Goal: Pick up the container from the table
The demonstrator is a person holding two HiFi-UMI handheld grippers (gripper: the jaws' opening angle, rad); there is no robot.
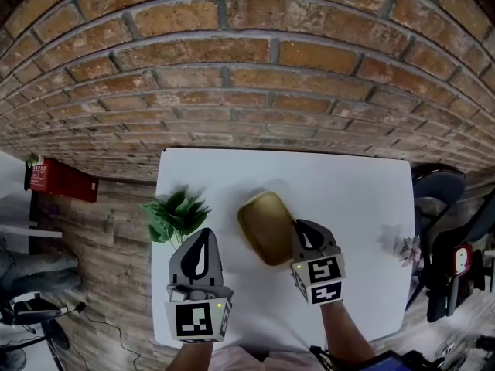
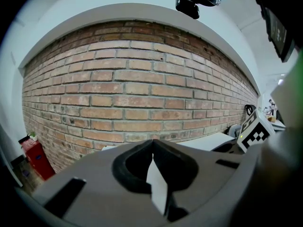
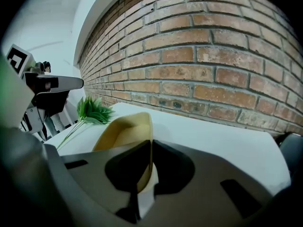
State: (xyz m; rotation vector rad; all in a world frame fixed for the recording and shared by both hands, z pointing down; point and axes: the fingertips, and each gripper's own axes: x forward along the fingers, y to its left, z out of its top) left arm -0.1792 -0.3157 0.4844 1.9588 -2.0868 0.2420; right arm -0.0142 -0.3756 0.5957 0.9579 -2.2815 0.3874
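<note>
— Two grippers in the lower half of the head view, both over a white desk [image 1: 352, 180]. Where is the container?

— The container [image 1: 261, 221], a mustard-yellow tub with rounded corners, is at the middle of the desk, just above and left of the right gripper [image 1: 298, 229]. Its open top shows in the right gripper view.

— Is that gripper on it?

— Yes. In its own view the jaws have the tub's near wall between them and are pinched onto it, with the rim standing just above the tips. I can't tell whether the base is off the desk.

— And the left gripper [image 1: 204, 234]?

— Lower left of centre, apart from the tub. Its jaws are pressed together, tips meeting, with nothing between them. It points toward the brick wall [image 1: 247, 68].

— Anything else on the desk?

— A green leafy sprig [image 1: 176, 211] at the left edge, just above the left gripper, and a small pale pink flower [image 1: 407, 250] near the right edge. Off the desk, a red box [image 1: 63, 181] sits at mid-left, and a dark chair [image 1: 438, 185] stands at the right.
</note>
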